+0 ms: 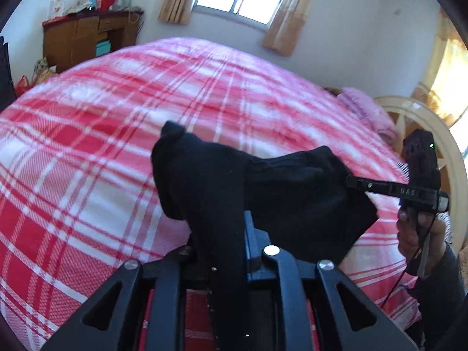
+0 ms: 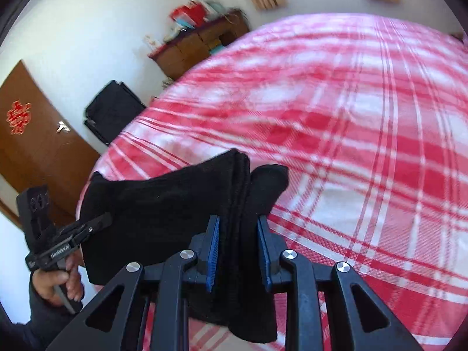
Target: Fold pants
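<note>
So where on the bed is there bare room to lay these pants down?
Almost everywhere: the plaid bedspread lies bare from the black pants out to the far edge by the wooden cabinet. The only clutter is a pink blanket at the headboard end. Both grippers, left and right, grip the pants.

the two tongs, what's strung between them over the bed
The black pants span from the left tongs to the right tongs, both clamped on the fabric, held above the plaid bedspread; both wrist views show it.
</note>
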Action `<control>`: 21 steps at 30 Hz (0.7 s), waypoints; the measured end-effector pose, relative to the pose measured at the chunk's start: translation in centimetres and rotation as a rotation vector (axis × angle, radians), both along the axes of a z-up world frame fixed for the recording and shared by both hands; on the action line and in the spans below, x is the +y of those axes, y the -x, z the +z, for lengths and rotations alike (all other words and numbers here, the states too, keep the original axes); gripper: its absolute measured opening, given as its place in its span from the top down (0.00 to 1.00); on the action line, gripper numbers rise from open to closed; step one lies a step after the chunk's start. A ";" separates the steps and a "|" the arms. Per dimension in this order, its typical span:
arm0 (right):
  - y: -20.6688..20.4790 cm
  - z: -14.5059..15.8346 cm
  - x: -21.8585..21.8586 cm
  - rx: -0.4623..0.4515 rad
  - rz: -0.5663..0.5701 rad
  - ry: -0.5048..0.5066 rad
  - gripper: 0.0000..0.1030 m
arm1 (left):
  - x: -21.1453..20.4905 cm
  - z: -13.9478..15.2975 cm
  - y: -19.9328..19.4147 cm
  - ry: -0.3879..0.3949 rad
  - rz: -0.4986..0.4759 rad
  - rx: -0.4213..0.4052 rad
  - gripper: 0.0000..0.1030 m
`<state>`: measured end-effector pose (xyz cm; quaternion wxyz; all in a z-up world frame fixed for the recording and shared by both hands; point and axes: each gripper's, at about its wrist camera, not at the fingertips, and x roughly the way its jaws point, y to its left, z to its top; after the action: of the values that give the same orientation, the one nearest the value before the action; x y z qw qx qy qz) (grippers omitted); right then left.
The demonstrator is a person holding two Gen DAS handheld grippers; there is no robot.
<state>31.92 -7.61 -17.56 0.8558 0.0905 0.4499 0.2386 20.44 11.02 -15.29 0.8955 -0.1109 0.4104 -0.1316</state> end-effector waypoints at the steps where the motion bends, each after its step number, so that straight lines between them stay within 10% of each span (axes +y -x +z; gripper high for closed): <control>1: -0.3 -1.0 -0.5 0.016 -0.025 -0.003 0.70 | -0.2 -0.7 -0.1 -0.038 0.014 0.013 0.54; 4: -0.5 -2.8 -2.2 0.051 -0.089 -0.036 0.41 | 0.4 -1.9 -0.3 -0.103 0.073 -0.016 0.28; 21: 12.7 4.3 -8.2 -0.158 -0.312 0.132 0.40 | -0.6 2.1 3.3 -0.201 0.162 -0.111 0.20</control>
<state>19.25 -15.82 -13.24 0.9193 0.0836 0.3763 0.0792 17.11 10.41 -13.24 0.9311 -0.0458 0.3611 -0.0228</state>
